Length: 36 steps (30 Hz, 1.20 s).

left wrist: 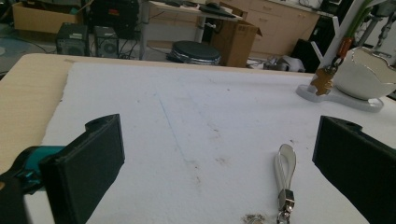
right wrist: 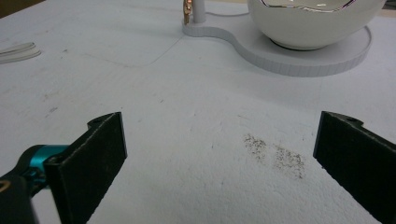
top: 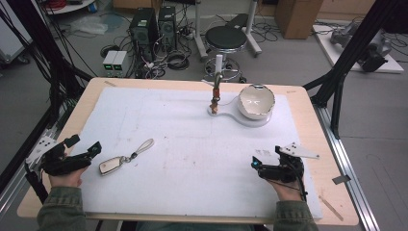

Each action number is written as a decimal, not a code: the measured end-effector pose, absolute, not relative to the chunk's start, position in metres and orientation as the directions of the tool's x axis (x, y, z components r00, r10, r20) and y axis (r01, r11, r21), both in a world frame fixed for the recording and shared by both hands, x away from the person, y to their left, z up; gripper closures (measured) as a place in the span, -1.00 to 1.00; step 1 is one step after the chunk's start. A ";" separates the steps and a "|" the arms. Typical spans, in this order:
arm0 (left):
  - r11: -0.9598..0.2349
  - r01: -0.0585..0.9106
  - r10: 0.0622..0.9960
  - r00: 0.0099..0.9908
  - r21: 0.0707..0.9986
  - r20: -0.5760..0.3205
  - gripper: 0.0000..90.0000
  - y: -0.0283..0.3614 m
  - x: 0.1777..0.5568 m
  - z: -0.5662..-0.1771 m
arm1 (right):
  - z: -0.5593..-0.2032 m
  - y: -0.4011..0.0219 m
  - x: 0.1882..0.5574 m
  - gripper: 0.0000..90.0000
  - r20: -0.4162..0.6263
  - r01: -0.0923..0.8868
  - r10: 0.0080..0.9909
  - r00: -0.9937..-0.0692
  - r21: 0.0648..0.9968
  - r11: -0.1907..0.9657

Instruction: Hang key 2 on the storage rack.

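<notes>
Key fob (top: 111, 165) lies just beside left gripper (top: 96, 148); bowl stand (top: 250, 118) sits well apart; both grippers, including right gripper (top: 254, 162), gape empty.

We are holding the left gripper (top: 77, 156) low at our left side, the hand (top: 65, 177) wrapping its body from behind and the forearm, in an olive sleeve, lying behind the hand. Its jaws are standing wide apart, pointing forward and slightly inward toward our other side. We are holding the right gripper (top: 267, 166) in the right hand (top: 287, 188) well apart from the left one, its jaws also spread wide and gripping nothing, aiming inward, with the wrist lying straight behind it
</notes>
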State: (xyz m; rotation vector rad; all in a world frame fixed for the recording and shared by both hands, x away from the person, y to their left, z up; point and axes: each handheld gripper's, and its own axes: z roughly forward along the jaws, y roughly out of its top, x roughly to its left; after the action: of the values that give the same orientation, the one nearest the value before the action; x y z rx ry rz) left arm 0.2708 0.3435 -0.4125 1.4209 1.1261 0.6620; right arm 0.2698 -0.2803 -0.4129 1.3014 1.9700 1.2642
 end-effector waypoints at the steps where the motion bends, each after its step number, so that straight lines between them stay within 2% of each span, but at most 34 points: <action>1: 0.109 0.260 0.901 0.382 0.959 -0.206 -0.94 0.342 0.271 -0.412 | -0.413 -0.281 0.269 -0.97 0.104 0.464 0.888 -0.448 0.876 0.132; 10: 0.026 0.290 0.898 0.413 0.957 -0.149 -0.94 0.324 0.276 -0.406 | -0.416 -0.285 0.266 -0.97 0.107 0.464 0.890 -0.443 0.877 0.125; 23: -0.172 0.332 0.879 0.477 0.927 -0.008 -0.94 0.294 0.287 -0.405 | -0.417 -0.286 0.265 -0.97 0.101 0.465 0.891 -0.442 0.875 0.132; 36: -0.232 0.398 0.844 0.536 0.888 -0.019 -0.94 0.275 0.302 -0.405 | -0.414 -0.286 0.262 -0.96 0.097 0.462 0.895 -0.436 0.878 0.129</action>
State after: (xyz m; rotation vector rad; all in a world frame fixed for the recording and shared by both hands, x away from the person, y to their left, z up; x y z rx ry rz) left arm 0.3022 0.2746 -0.4051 1.8373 1.0245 0.5986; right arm 0.2622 -0.2863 -0.4137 1.3035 1.9554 1.2539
